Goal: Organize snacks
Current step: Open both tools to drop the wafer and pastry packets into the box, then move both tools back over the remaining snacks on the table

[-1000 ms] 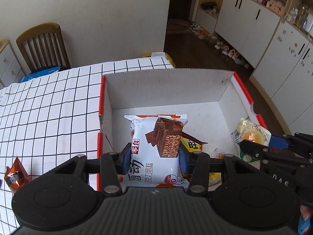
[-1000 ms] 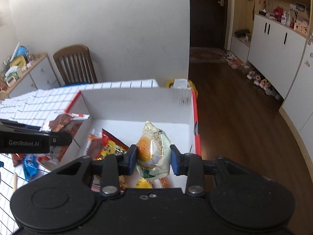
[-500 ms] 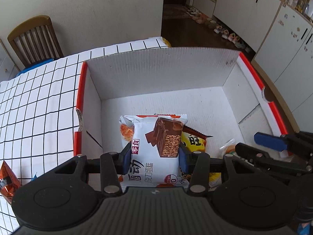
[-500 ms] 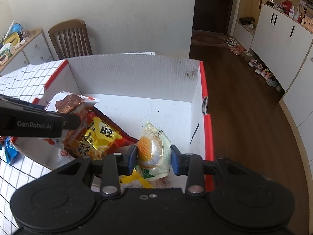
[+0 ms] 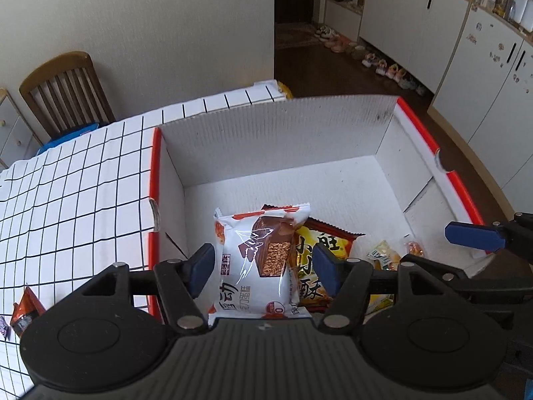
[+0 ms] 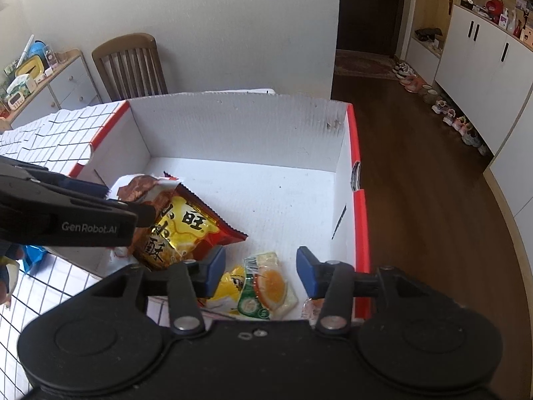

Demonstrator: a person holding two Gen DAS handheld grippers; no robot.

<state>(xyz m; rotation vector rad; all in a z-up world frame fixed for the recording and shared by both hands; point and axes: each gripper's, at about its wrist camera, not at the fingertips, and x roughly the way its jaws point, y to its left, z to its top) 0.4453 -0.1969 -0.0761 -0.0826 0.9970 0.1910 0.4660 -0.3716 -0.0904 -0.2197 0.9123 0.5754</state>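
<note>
A white cardboard box (image 5: 276,140) with a red rim stands on the checked table. My left gripper (image 5: 261,266) hangs over its near left part, jaws opening. The white chocolate-wafer packet (image 5: 256,260) lies between the pads, clear of both, on a yellow-and-red snack bag (image 5: 319,250). My right gripper (image 6: 260,275) is over the box's (image 6: 240,130) near right corner, jaws opening too. The egg-yolk packet (image 6: 266,286) lies loose on the box floor beneath it, beside the yellow-and-red bag (image 6: 186,230). The left gripper's finger (image 6: 140,213) crosses the right wrist view.
The checked tablecloth (image 5: 83,183) spreads left of the box, with an orange packet (image 5: 26,306) near its front edge and a blue packet (image 6: 33,256) beside the box. A wooden chair (image 5: 63,90) stands behind the table. Dark floor and white cabinets (image 5: 483,83) lie right.
Both grippers have opened and let go of their packets. The wafer packet now rests on the yellow-and-red bag, and the egg-yolk packet has dropped to the box floor.
</note>
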